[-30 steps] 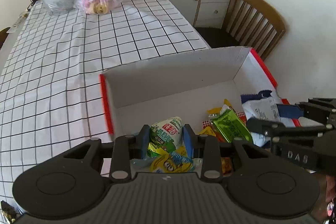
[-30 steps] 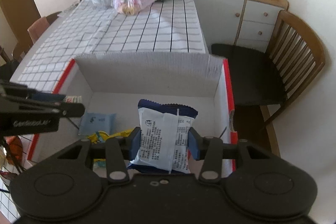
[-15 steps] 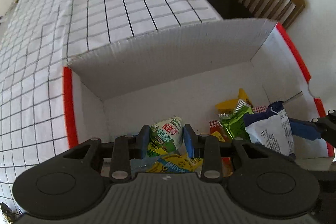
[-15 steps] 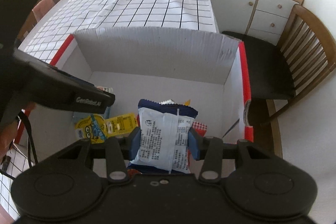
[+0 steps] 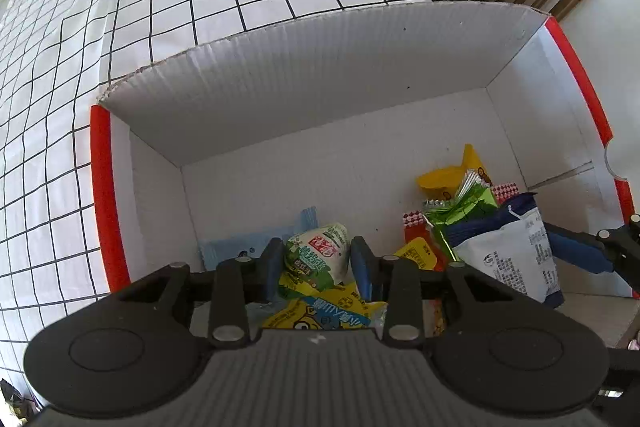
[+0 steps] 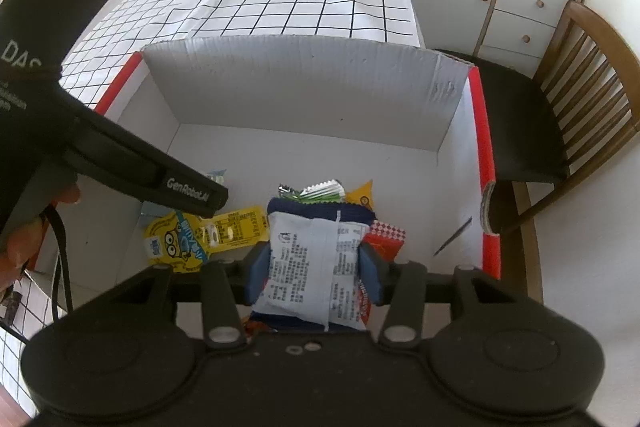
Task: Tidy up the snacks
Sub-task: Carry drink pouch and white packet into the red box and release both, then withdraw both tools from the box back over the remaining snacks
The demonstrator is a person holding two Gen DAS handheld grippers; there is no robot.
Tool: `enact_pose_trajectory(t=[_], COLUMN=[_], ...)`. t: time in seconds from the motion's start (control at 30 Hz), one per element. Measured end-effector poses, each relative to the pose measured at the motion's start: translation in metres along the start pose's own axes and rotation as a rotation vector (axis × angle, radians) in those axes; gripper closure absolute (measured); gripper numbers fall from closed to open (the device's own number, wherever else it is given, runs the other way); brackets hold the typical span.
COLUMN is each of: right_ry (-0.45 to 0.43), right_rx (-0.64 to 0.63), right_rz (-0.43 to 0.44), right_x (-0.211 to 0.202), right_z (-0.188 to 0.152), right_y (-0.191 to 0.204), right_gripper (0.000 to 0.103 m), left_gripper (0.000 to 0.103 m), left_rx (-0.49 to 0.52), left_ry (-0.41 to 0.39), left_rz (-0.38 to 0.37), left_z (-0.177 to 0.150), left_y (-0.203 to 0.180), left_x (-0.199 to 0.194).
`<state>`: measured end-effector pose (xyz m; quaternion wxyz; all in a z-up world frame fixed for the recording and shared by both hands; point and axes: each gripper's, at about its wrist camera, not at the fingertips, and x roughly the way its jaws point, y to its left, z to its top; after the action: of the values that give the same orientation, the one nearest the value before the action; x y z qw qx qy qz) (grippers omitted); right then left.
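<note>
Left wrist view: my left claw (image 5: 318, 261), low centre, is clamped on a green-white pouch (image 5: 318, 257) inside the box (image 5: 320, 75); a yellow packet (image 5: 324, 311) lies beneath, green packet (image 5: 464, 207) to the right. Right wrist view: my right claw (image 6: 314, 273) grips a white-blue bag (image 6: 312, 263) over the box, its jaws just easing apart

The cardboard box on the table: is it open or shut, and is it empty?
Open and not empty. The cardboard box has no lid over it, and several snack packets, such as the yellow packet, lie on its floor.
</note>
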<state>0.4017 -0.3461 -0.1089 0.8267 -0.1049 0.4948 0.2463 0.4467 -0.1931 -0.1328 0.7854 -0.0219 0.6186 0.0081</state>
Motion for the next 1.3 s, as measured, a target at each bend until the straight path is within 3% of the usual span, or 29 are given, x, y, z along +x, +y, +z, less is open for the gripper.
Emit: enact_pose_trajectory(t=[0.1, 0.23, 0.57, 0.63, 0.8, 1.13, 1.3], right_ry=[0.000, -0.003, -0.067, -0.090, -0.145, -0.232, -0.256], right_rx=[0.017, 0.024, 0.041, 0.049, 0.041, 0.001, -0.040], right_rz=[0.003, -0.001, 0.016, 0.024, 0.063, 0.140, 0.198], right_x=[0.000, -0.002, -0.029, -0.037, -0.060, -0.096, -0.105], right_z=[0.000, -0.001, -0.003, -0.004, -0.008, -0.012, -0.011], right_y=[-0.002, -0.003, -0.002, 0.000, 0.005, 0.025, 0.049], right_gripper=[0.053, 0.047, 0.037, 0.029, 0.022, 0.006, 0.004], left_gripper=[0.065, 0.044, 0.044, 0.042, 0.039, 0.032, 0.027], left_rx=[0.004, -0.007, -0.024, -0.033, -0.035, -0.064, -0.119], left_ry=[0.008, -0.012, -0.141, -0.178, -0.266, -0.427, -0.487], left_rz=[0.003, -0.012, -0.067, -0.086, -0.108, -0.081, -0.066], left_z=[0.000, 0.000, -0.019, -0.026, -0.046, -0.100, -0.133], left_y=[0.000, 0.001, 0.002, 0.003, 0.006, 0.029, 0.054], left_x=[0.001, -0.004, -0.045, -0.058, -0.090, -0.151, -0.175])
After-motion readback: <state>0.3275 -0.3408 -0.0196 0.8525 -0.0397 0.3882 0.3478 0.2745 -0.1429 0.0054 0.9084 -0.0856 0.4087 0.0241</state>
